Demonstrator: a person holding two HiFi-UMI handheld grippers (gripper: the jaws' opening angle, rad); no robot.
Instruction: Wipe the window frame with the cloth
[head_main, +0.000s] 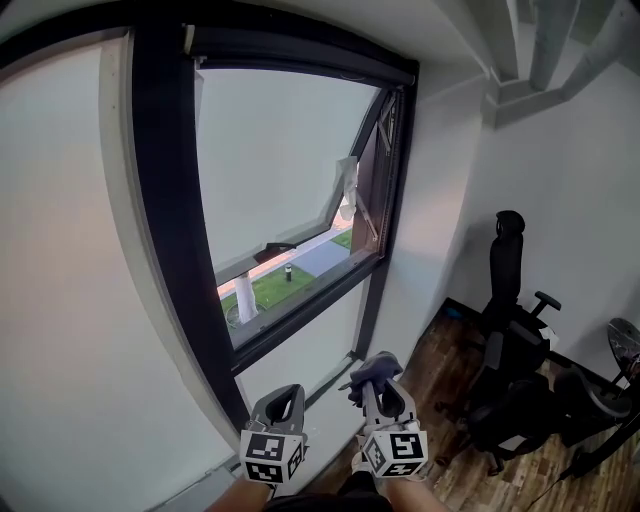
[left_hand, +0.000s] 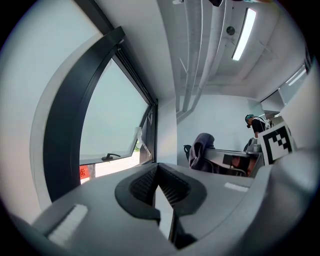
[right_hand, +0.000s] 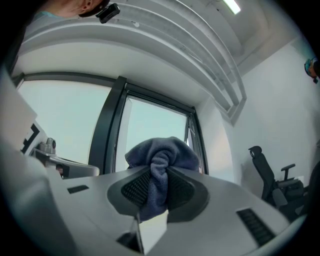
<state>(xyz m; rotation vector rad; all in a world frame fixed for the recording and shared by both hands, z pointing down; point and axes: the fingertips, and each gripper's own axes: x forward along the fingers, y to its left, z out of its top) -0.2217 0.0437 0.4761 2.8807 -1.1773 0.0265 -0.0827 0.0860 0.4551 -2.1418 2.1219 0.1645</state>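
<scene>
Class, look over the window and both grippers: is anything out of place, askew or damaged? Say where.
One thing: a crumpled white scrap, maybe film or tape, hangs off the edge of the open black-framed window sash, where nothing should dangle. The right gripper holds its grey-blue cloth normally.

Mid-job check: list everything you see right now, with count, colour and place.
window frame: one, black, left and centre, sash tilted open outward
window handle: one, black, on the open sash's lower rail
cloth: one, grey-blue, bunched between the right jaws
office chairs: at least two, black, right, by the white wall
floor: one, brown wood, lower right
left hand-held gripper: one, grey, bottom centre, jaws together, empty
right hand-held gripper: one, grey, beside the left, jaws clamped on the cloth
</scene>
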